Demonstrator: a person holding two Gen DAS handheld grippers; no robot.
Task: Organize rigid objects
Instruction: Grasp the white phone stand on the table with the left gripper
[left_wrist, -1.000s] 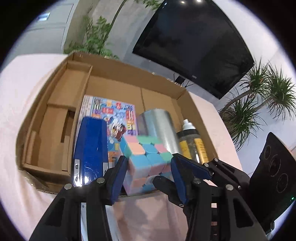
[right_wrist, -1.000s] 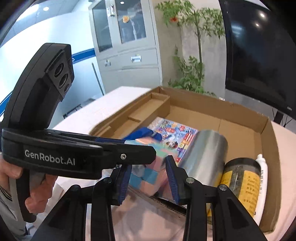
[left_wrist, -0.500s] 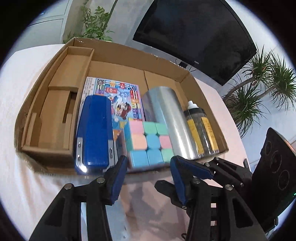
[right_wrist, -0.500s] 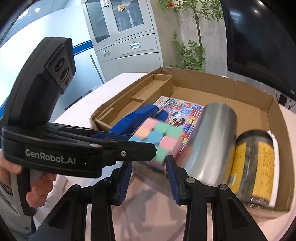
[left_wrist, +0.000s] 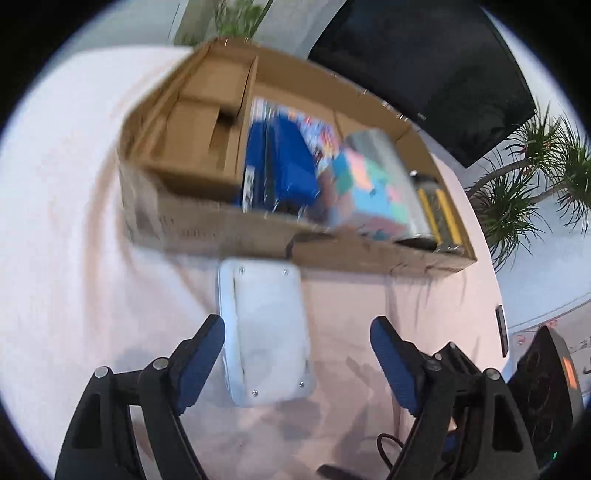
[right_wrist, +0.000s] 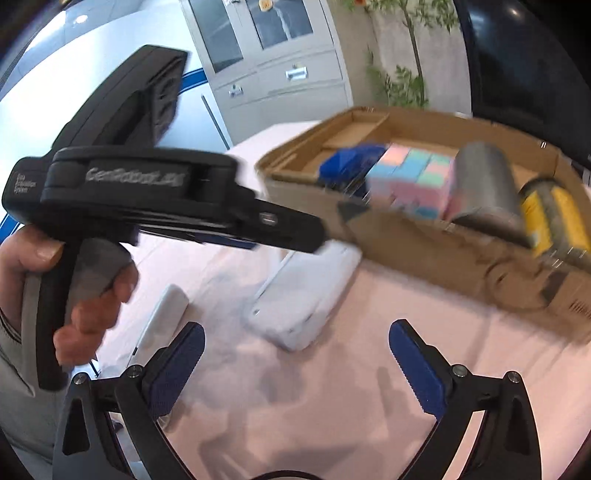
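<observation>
The pink-clothed table (left_wrist: 92, 221) spread wide under me, and on it sat the cardboard box (left_wrist: 229, 229), its near wall facing my tongs. Inside it, from left to right, lay the blue stapler (left_wrist: 277, 162), the pastel puzzle cube (left_wrist: 369, 192) against the silver cylinder (right_wrist: 484, 184), and the yellow-labelled bottle (right_wrist: 557, 218) at the right end. All of that was smeared by motion blur. Outside the box, just in front of its near wall, the white flat case (left_wrist: 266, 332) lay on the cloth. My left gripper (left_wrist: 297, 360) hung over it, jaws spread wide and holding nothing, its left pad close beside the case's edge. My right gripper (right_wrist: 295, 362) was spread wide as well, empty, a little back from the case. A smaller white device (right_wrist: 162, 317) lay on the cloth near my left hand (right_wrist: 74, 288).
</observation>
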